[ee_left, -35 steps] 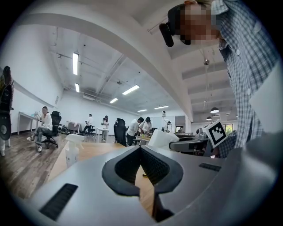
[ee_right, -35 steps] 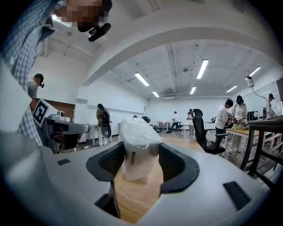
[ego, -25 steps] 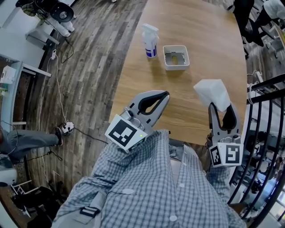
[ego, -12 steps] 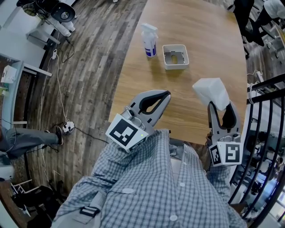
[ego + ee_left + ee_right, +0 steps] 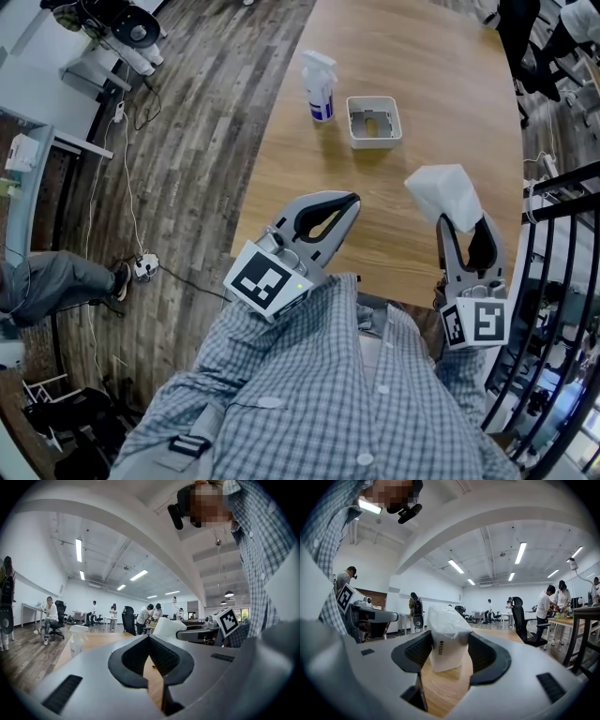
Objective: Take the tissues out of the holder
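Note:
A white tissue pack (image 5: pixel 446 194) is held above the wooden table's near right part, and my right gripper (image 5: pixel 466 223) is shut on its lower end. In the right gripper view the tissue pack (image 5: pixel 446 637) stands upright between both pads. The white square holder (image 5: pixel 374 122) sits farther up the table, well away from the pack. My left gripper (image 5: pixel 350 200) hovers over the table's near edge, left of the pack, its jaws shut with nothing between them. The left gripper view shows the tissue pack (image 5: pixel 167 626) off to the right.
A spray bottle (image 5: pixel 319 85) stands just left of the holder. A black railing (image 5: pixel 553 234) runs along the table's right side. Cables and equipment lie on the wood floor (image 5: pixel 178 187) to the left. Several people work at desks in the background.
Hardly anything: the right gripper with the pack has drifted a touch to the left. The left gripper has stayed still.

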Demonstrator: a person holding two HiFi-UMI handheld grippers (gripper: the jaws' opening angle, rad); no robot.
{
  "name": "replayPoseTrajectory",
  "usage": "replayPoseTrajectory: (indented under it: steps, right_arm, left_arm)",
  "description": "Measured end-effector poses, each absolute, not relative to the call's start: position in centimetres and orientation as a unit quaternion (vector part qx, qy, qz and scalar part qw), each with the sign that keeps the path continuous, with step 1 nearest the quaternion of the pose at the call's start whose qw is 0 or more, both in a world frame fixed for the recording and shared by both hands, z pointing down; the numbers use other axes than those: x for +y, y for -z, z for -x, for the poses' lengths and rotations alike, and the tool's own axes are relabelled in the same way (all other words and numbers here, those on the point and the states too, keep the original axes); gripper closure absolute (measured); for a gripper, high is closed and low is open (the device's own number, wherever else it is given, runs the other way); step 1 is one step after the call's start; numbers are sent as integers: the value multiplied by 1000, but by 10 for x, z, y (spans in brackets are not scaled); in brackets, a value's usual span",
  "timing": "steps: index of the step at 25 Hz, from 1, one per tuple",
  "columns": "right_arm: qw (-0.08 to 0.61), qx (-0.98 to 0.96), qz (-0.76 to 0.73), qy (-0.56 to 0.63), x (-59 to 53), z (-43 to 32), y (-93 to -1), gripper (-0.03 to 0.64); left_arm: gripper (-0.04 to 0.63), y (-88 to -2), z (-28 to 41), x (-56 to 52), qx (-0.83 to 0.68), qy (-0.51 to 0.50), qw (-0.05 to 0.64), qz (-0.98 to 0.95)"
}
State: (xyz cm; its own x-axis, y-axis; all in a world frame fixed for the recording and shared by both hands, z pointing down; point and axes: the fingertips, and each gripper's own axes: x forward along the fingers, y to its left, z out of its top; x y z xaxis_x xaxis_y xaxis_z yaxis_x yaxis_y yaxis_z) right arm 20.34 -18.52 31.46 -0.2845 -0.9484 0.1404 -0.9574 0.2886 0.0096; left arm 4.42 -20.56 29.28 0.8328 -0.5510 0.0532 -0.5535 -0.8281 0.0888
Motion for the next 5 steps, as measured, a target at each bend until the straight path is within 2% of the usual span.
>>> replayPoseTrajectory:
  steps: [5]
  right_arm:
    - [62, -800, -595, -42, -187, -202, -318, 364]
  left_arm:
    - [588, -293, -42, -207, -290, -13, 51, -955]
